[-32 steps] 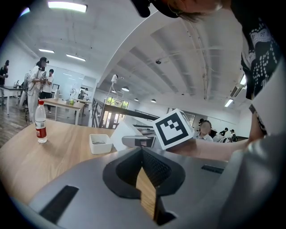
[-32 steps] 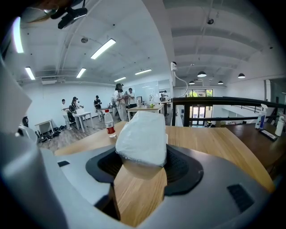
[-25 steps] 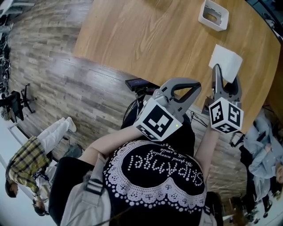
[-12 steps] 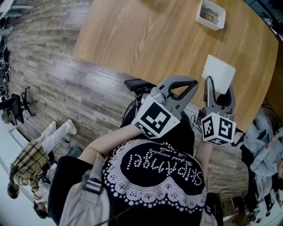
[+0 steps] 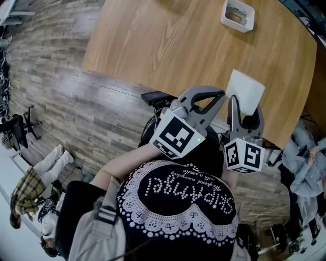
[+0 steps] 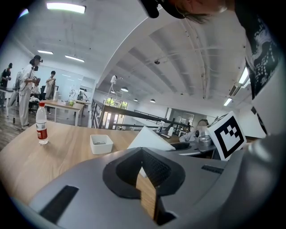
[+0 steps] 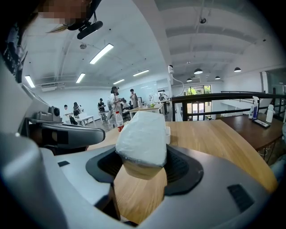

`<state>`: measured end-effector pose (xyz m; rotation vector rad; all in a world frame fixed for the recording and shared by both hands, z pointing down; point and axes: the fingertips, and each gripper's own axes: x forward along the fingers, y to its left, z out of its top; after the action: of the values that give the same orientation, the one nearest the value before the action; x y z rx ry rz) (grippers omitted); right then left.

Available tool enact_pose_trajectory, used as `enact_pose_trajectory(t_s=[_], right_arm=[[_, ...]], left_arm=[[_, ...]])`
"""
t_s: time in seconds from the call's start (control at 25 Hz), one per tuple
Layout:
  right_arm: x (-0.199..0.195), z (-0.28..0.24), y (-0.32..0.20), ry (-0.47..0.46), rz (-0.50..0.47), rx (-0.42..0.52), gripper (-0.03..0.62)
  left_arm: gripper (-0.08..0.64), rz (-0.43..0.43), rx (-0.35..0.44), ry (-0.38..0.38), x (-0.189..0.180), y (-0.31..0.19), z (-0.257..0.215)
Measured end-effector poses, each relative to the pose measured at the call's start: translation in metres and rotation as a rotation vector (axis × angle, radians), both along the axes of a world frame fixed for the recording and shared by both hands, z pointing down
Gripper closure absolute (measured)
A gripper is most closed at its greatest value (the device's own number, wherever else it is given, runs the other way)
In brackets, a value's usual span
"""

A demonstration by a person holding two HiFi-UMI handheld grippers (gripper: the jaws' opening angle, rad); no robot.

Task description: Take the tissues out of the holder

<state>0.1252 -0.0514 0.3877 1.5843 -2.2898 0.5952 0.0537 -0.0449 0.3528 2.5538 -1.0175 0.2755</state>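
Note:
The white tissue pack (image 5: 245, 87) hangs over the near edge of the wooden table (image 5: 168, 41), with my right gripper (image 5: 245, 105) shut on its near end. In the right gripper view the tissue pack (image 7: 142, 136) fills the gap between the jaws, lifted off the wood. The white holder (image 5: 237, 14) stands far back on the table, well apart from the pack, and peeks out behind it as the holder (image 7: 167, 134). My left gripper (image 5: 220, 95) sits just left of the right one, jaws shut on nothing. The left gripper view shows the left gripper (image 6: 142, 153), holder (image 6: 101, 144) and pack (image 6: 149, 137).
A water bottle (image 6: 41, 123) stands on the table left of the holder. A black device (image 5: 157, 96) lies at the table's near edge. People stand on the plank floor at lower left (image 5: 30, 183) and at far right (image 5: 305, 163).
My right gripper has drawn back toward my body with the tissue pack in it, farther from the holder. The left gripper has stayed put.

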Motion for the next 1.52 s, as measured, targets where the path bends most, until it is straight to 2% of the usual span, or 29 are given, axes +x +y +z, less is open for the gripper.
enact_pose_trajectory(t_s=[0.4,0.72,1.24,1.52], right_arm=[[0.008,0.000,0.010,0.034,0.032,0.019,0.313],[0.011,0.004,0.020,0.042,0.019,0.002,0.313],[0.017,-0.003,0.024,0.044,0.002,0.008,0.313],[0.019,-0.001,0.029,0.054,0.003,0.005,0.313]], left_arm=[[0.554,0.005,0.003,-0.009,-0.005,0.002,0.004],[0.554,-0.001,0.008,-0.016,-0.005,0.002,0.004],[0.554,0.063,0.007,-0.022,0.020,0.011,0.001],[0.554,0.072,-0.002,-0.018,0.024,0.015,0.002]])
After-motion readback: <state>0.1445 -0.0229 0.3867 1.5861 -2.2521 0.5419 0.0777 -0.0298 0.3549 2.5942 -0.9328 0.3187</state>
